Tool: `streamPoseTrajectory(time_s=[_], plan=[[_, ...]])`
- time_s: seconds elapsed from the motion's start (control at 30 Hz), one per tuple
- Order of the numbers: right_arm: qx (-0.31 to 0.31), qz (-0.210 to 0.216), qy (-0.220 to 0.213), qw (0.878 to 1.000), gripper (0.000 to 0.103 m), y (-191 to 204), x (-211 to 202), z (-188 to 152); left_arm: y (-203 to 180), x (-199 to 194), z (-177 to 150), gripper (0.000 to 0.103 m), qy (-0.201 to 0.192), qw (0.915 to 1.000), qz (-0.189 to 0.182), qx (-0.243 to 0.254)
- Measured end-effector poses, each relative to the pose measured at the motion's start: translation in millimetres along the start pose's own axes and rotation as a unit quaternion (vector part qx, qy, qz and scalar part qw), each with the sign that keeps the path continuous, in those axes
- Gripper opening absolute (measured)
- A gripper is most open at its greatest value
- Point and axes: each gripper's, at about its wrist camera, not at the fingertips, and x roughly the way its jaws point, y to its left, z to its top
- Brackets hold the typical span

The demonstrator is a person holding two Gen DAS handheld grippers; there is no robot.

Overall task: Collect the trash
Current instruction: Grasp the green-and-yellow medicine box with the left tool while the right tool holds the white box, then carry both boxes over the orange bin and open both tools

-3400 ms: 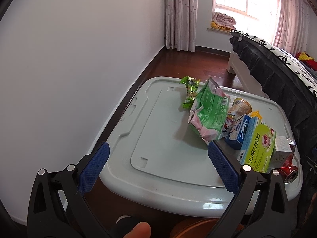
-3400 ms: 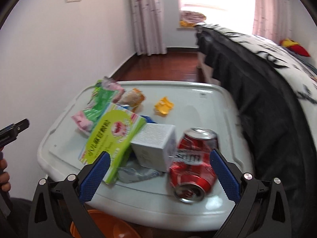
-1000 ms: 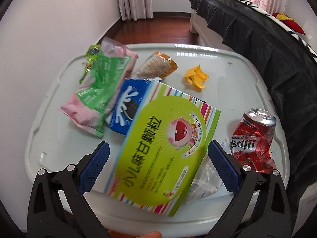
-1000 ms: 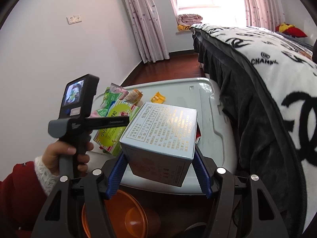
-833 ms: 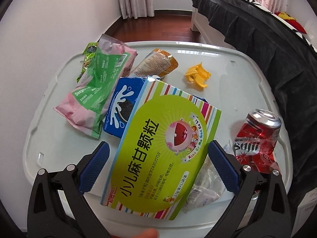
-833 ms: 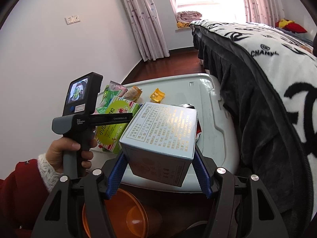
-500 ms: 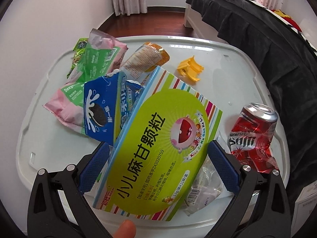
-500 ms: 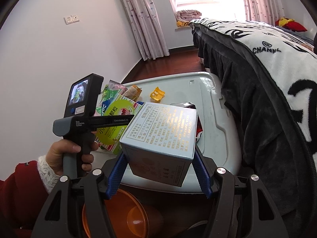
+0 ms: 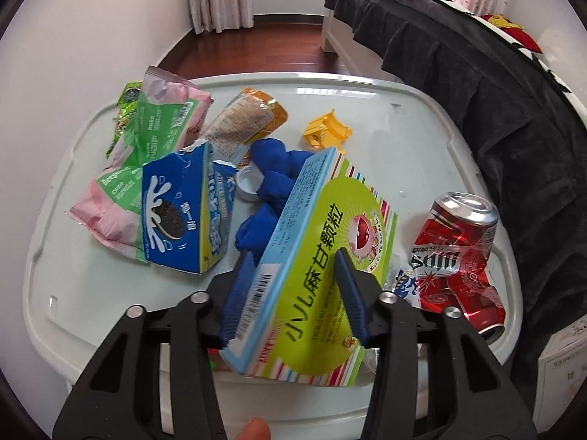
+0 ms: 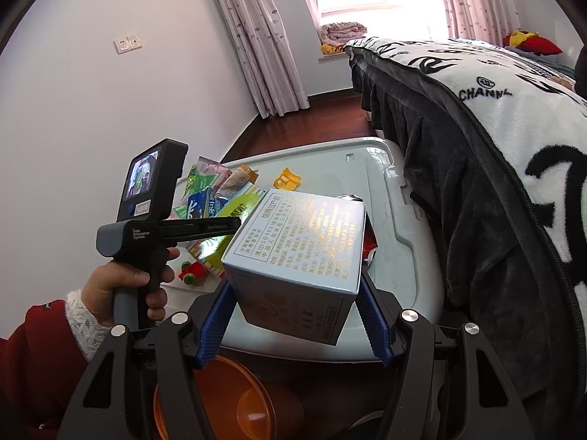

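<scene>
Tilted up on its edge since the earlier frame, the green medicine box (image 9: 323, 267) sat clamped between the just-closed pads of the left gripper (image 9: 293, 293), probably for lifting, while the right gripper (image 10: 295, 315) held the pale blue carton (image 10: 297, 253) above the orange bin (image 10: 227, 407).

The left tool (image 9: 293, 286) has just closed its jaws onto the green box (image 9: 323, 278), now tipped on edge, uncovering a blue cloth (image 9: 271, 190) and white cap (image 9: 247, 185) at frame centre.
</scene>
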Motion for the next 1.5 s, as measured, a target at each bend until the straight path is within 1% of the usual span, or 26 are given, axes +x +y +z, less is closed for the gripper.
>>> streamPoseTrajectory(time_s=[0.07, 0.1, 0.13, 0.17, 0.2, 0.23, 0.27, 0.3, 0.33, 0.43, 0.5, 0.6, 0.63, 0.7, 0.8, 0.9, 0.97, 1.13, 1.2, 1.23, 1.27, 1.3, 1.33, 1.37, 1.4, 1.5], plan=[[-0.001, 0.001, 0.000, 1.000, 0.062, 0.4, -0.2, 0.5, -1.6, 2.5, 1.0, 0.045, 0.011, 0.9998, -0.012, 0.007], [-0.001, 0.001, -0.001, 1.000, 0.062, 0.0, -0.5, 0.9, -2.6, 4.4, 1.6, 0.051, 0.019, 0.9997, -0.014, 0.010], [0.000, 0.001, -0.003, 1.000, 0.062, -0.5, -1.7, 0.5, -4.7, 9.8, 2.4, 0.058, 0.040, 0.9989, -0.016, 0.019], [0.002, 0.003, -0.004, 1.000, 0.062, -1.0, -1.7, 1.1, -6.9, 15.2, 2.8, 0.074, 0.057, 0.9979, -0.010, 0.028], [0.005, 0.004, -0.006, 1.000, 0.062, -2.4, -1.9, 0.6, -9.7, 20.9, 2.2, 0.083, 0.071, 0.9967, 0.000, 0.039], [0.007, 0.004, -0.007, 1.000, 0.062, -3.5, -2.1, -0.1, -13.5, 26.3, 0.9, 0.084, 0.080, 0.9955, 0.006, 0.051], [0.010, 0.005, -0.007, 1.000, 0.062, -4.4, -2.0, -0.3, -17.0, 28.6, -0.1, 0.084, 0.081, 0.9950, 0.000, 0.058], [0.013, 0.007, -0.006, 1.000, 0.062, -5.2, -1.6, -0.3, -20.0, 30.7, -0.7, 0.078, 0.082, 0.9946, -0.005, 0.063], [0.016, 0.007, -0.006, 1.000, 0.062, -6.5, -1.4, -0.7, -22.5, 30.6, -0.8, 0.076, 0.076, 0.9951, -0.013, 0.062], [0.020, 0.009, -0.009, 1.000, 0.062, -7.3, -2.4, 0.1, -24.8, 27.0, 0.4, 0.066, 0.062, 0.9962, -0.004, 0.061], [0.022, 0.009, -0.010, 1.000, 0.062, -9.0, -3.1, 1.2, -25.4, 22.9, 1.8, 0.056, 0.057, 0.9962, -0.010, 0.065], [0.025, 0.010, -0.012, 1.000, 0.062, -8.9, -4.1, 1.2, -23.4, 16.5, 5.0, 0.047, 0.060, 0.9960, -0.032, 0.057], [0.024, 0.011, -0.014, 1.000, 0.062, -7.4, -5.2, 1.1, -23.5, 14.6, 5.8, 0.046, 0.061, 0.9958, -0.036, 0.058], [0.021, 0.010, -0.015, 1.000, 0.062, -6.3, -6.3, 1.2, -22.7, 10.1, 7.2, 0.040, 0.058, 0.9958, -0.044, 0.055], [0.021, 0.011, -0.017, 1.000, 0.062, -5.2, -8.4, 1.3, -23.4, 3.3, 8.8, 0.035, 0.056, 0.9949, -0.063, 0.055], [0.026, 0.012, -0.020, 0.999, 0.062, -5.9, -10.9, 1.5, -21.6, 2.8, 11.1, 0.034, 0.063, 0.9952, -0.056, 0.049], [0.027, 0.013, -0.024, 0.999, 0.062, -6.6, -13.0, 2.3, -19.4, -2.2, 10.5, 0.031, 0.060, 0.9942, -0.076, 0.046], [0.029, 0.016, -0.024, 0.999, 0.062, -8.1, -10.4, 1.5, -18.6, -1.0, 13.8, 0.033, 0.069, 0.9935, -0.077, 0.048], [0.030, 0.017, -0.023, 0.999, 0.062, -8.2, -9.5, 1.3, -21.5, 4.3, 16.3, 0.039, 0.078, 0.9925, -0.068, 0.064], [0.030, 0.018, -0.023, 0.999, 0.062, -8.4, -9.2, 0.9, -21.0, 7.7, 17.1, 0.042, 0.087, 0.9919, -0.066, 0.065], [0.031, 0.018, -0.023, 0.999, 0.062, -9.2, -9.1, 1.1, -20.6, 11.0, 17.1, 0.051, 0.095, 0.9908, -0.072, 0.064], [0.032, 0.019, -0.024, 0.999, 0.062, -9.7, -8.9, 0.9, -19.2, 12.6, 16.0, 0.058, 0.099, 0.9893, -0.083, 0.068], [0.033, 0.021, -0.024, 0.999, 0.063, -10.4, -8.8, 1.0, -19.0, 13.5, 14.7, 0.079, 0.097, 0.9883, -0.090, 0.075], [0.036, 0.022, -0.024, 0.999, 0.063, -11.0, -8.5, 0.8, -19.2, 15.2, 13.1, 0.088, 0.097, 0.9872, -0.097, 0.082], [0.038, 0.024, -0.024, 0.999, 0.063, -11.6, -8.1, 0.9, -19.0, 17.8, 11.7, 0.088, 0.102, 0.9852, -0.106, 0.087], [0.041, 0.029, -0.027, 0.998, 0.063, -12.9, -6.1, 2.1, -12.2, 30.8, 9.8, 0.088, 0.129, 0.9806, -0.132, 0.066]])
